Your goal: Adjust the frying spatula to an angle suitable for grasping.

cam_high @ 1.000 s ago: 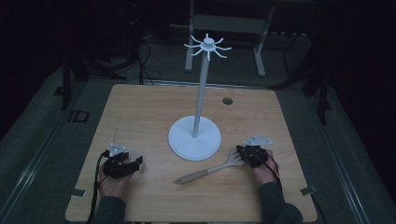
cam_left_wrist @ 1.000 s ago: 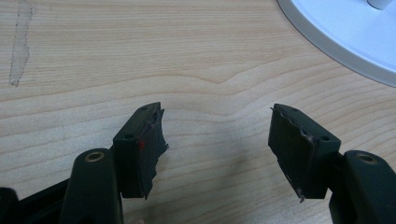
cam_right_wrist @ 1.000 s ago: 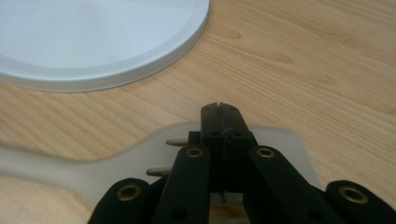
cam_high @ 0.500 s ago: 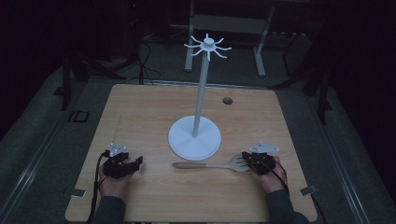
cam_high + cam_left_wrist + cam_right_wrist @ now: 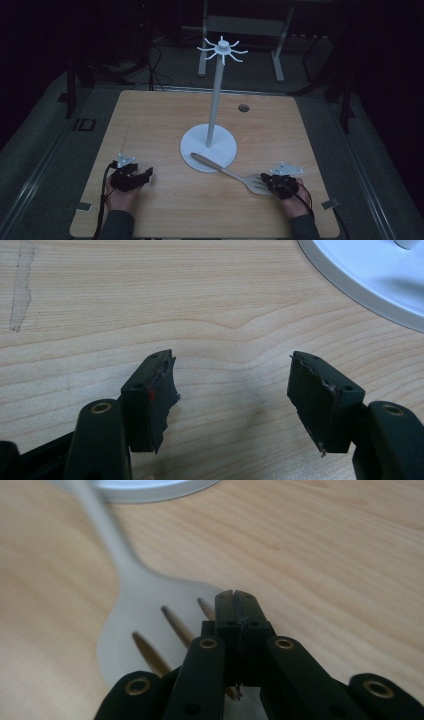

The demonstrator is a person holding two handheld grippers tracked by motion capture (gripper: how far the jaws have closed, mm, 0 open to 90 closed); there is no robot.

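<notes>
my right gripper (image 5: 276, 183) is pinched tight on the blade edge of the slotted spatula (image 5: 252, 183) — pale, wood-coloured, three long slots showing in the right gripper view (image 5: 150, 625). it lies flat near the table's front right, blade by my hand, handle running up and left until its tip rests on the base of the white stand (image 5: 208, 148). my left gripper (image 5: 141, 176) sits at the front left with jaws spread wide over bare wood, nothing between them (image 5: 230, 390). the table (image 5: 150, 125) is light wood grain with a small dark round hole near the far edge. the stand's pole ends in a ring of hooks — all bare. beyond it the room is dark, with a metal frame at the back.
</notes>
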